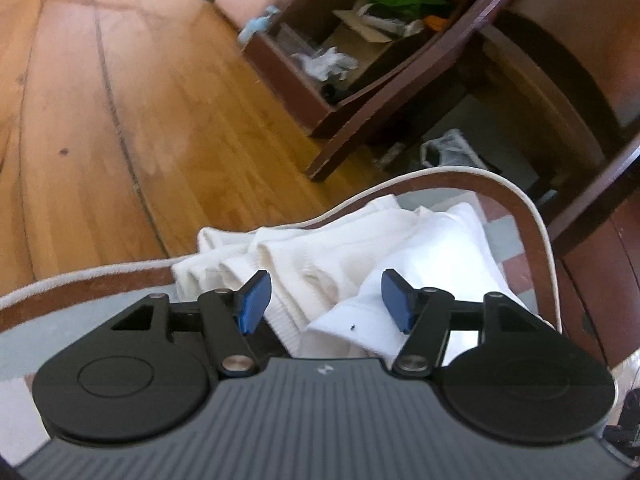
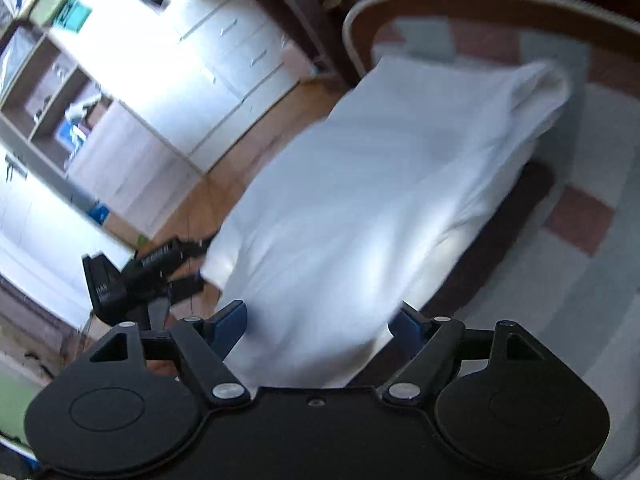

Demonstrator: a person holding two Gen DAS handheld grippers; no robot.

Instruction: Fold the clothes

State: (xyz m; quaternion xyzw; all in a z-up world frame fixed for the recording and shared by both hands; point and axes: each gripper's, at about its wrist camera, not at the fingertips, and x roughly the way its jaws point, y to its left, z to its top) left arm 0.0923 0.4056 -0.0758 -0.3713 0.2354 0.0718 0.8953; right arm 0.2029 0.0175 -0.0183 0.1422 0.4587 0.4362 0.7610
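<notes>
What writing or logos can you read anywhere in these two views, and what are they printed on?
Small white logo mark, no letters, on the grey ribbed body of the left gripper.
White lettering along the black device at the cloth's edge in the right wrist view: too blurred to read.
White marks on that device's lower block: also unreadable.
No legible text on the white cloth or the rug.

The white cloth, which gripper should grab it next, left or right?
Probably right. The right gripper is open with the cloth already lying between its pads. The left gripper is open too, over the bunched end, with no edge clearly between its pads.
</notes>
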